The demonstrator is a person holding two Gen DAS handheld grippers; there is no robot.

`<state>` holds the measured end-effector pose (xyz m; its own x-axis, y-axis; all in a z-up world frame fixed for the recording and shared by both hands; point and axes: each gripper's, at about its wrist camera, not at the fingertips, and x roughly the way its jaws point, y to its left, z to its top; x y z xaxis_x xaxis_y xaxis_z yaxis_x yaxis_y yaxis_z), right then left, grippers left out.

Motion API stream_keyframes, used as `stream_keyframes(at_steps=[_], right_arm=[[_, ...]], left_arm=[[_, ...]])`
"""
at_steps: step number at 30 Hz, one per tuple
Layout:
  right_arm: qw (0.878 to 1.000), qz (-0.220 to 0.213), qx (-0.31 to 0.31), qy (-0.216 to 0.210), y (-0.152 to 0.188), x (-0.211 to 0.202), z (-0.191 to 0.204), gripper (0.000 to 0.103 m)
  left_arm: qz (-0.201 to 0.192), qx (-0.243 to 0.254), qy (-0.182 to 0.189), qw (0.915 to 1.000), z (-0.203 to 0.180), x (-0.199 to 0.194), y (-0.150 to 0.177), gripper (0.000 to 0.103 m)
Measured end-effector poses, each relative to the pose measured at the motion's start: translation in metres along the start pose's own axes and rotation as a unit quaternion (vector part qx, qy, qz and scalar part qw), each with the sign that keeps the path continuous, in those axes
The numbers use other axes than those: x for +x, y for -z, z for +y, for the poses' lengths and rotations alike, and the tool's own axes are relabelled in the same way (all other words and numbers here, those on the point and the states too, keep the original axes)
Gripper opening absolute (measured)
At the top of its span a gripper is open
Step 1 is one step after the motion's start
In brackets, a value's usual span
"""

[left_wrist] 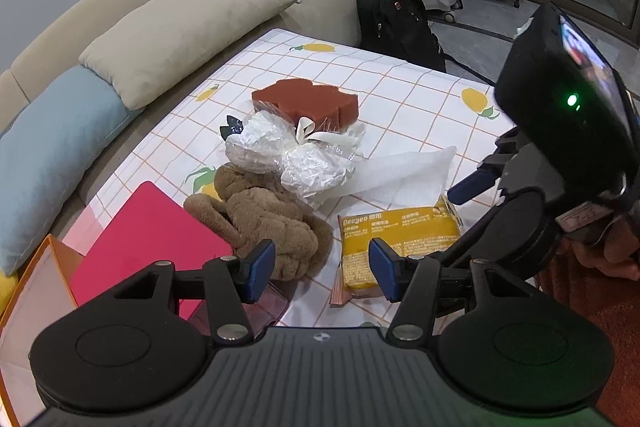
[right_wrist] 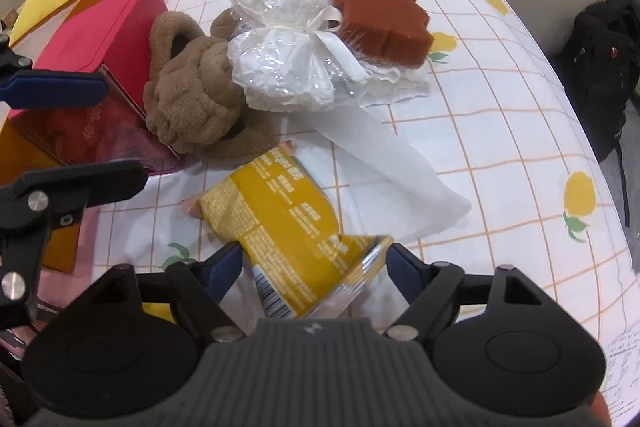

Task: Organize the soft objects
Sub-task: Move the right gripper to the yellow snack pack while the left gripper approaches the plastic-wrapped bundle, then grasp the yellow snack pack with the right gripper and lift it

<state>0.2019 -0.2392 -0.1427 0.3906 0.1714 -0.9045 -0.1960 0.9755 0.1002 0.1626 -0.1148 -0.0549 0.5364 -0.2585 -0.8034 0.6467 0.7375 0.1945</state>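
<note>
The room light was soft and even; my pictures bent at the edges, and the yellow pack [right_wrist: 288, 227] looked blurry.

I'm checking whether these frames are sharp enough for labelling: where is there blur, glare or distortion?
Left wrist view: mostly sharp; fisheye bends the sofa; soft glare on the red box. Right wrist view: the yellow packet is motion-blurred at its near end, between the right gripper jaws; the crinkled plastic bundle glints; the edges curve.
</note>
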Motion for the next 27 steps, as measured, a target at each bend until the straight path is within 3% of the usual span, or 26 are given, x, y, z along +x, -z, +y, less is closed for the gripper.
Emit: stream_keyframes(at_steps=[6,8,9,14,16,21,27], right_arm=[[1.000,-0.006,-0.026,0.012,-0.005,0.008,0.011,0.088],[1.000,-0.001,-0.028,0.010,-0.006,0.012,0.010,0.082],[1.000,0.000,-0.026,0.007,-0.006,0.012,0.010,0.074],[1.000,-0.002,-0.014,-0.008,-0.004,0.007,0.007,0.061],[1.000,-0.006,-0.009,-0.021,-0.002,0.001,0.006,0.041],[1.000,-0.026,0.017,-0.006,0.006,-0.025,-0.001,0.039],[0.990,-0.101,0.095,-0.002,0.022,-0.066,-0.022,0.039]], left_arm=[[-0.004,-0.011,0.002,0.9999,-0.002,-0.001,0.000,0.064],[-0.004,-0.016,0.004,0.9999,-0.002,-0.001,-0.001,0.064],[-0.004,-0.017,0.004,0.9998,-0.002,-0.001,-0.001,0.064],[-0.007,-0.025,0.005,0.9997,-0.003,-0.005,-0.002,0.064],[-0.010,-0.027,0.004,0.9996,-0.002,-0.008,-0.003,0.064],[-0.018,-0.061,0.007,0.9979,0.005,-0.013,-0.004,0.064],[-0.033,-0.108,0.008,0.9936,0.011,-0.009,-0.012,0.064]])
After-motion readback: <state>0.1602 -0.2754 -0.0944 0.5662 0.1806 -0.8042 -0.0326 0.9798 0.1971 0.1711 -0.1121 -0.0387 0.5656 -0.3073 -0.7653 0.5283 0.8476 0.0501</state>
